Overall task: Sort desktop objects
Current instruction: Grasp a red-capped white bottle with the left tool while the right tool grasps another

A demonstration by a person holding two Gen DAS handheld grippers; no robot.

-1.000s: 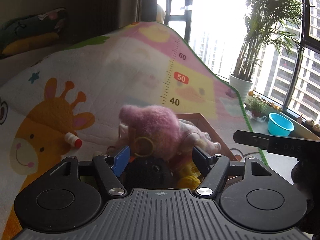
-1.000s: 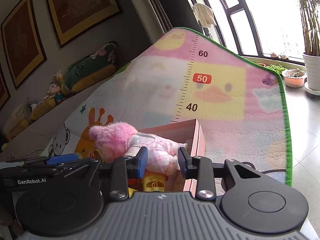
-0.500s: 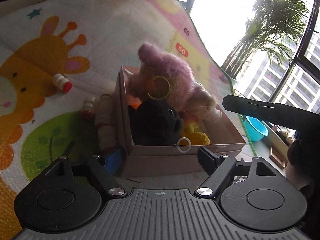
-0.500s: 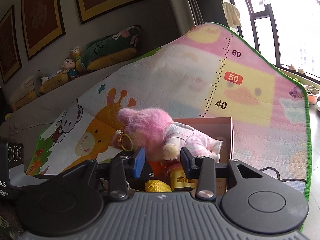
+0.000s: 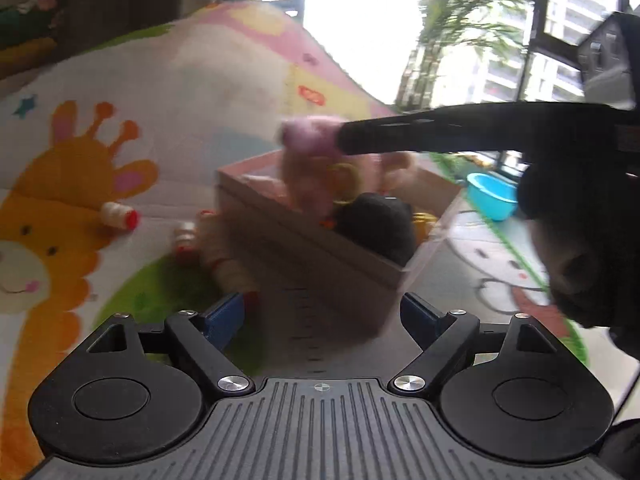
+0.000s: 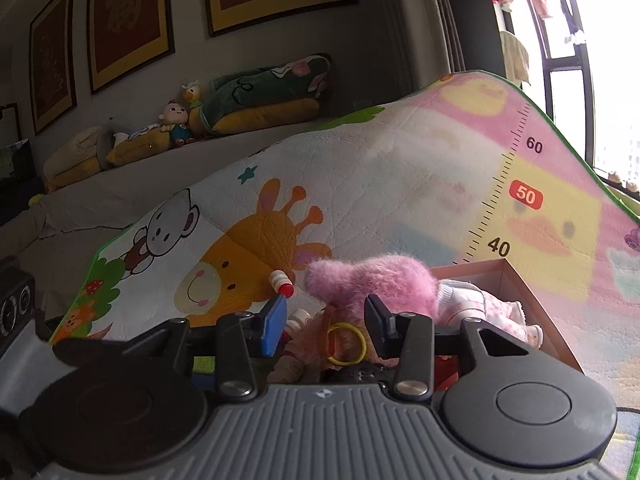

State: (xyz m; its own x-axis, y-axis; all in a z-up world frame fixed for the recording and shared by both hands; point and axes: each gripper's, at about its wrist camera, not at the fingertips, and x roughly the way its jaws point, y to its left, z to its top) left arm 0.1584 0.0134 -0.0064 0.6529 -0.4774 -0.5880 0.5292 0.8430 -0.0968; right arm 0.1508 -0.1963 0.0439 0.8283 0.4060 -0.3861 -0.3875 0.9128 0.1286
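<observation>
Right gripper (image 6: 326, 322), jaws opening with nothing clamped, has swung above the pink plush doll (image 6: 372, 284), which lies in the box (image 6: 520, 280); a grasp looks imminent.

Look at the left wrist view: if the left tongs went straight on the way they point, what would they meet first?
Most likely the near wall of the cardboard box, which fills the gap ahead of the left tongs. The picture is blurred, so depth is uncertain. Their jaws are closing, with nothing gripped between them.
</observation>
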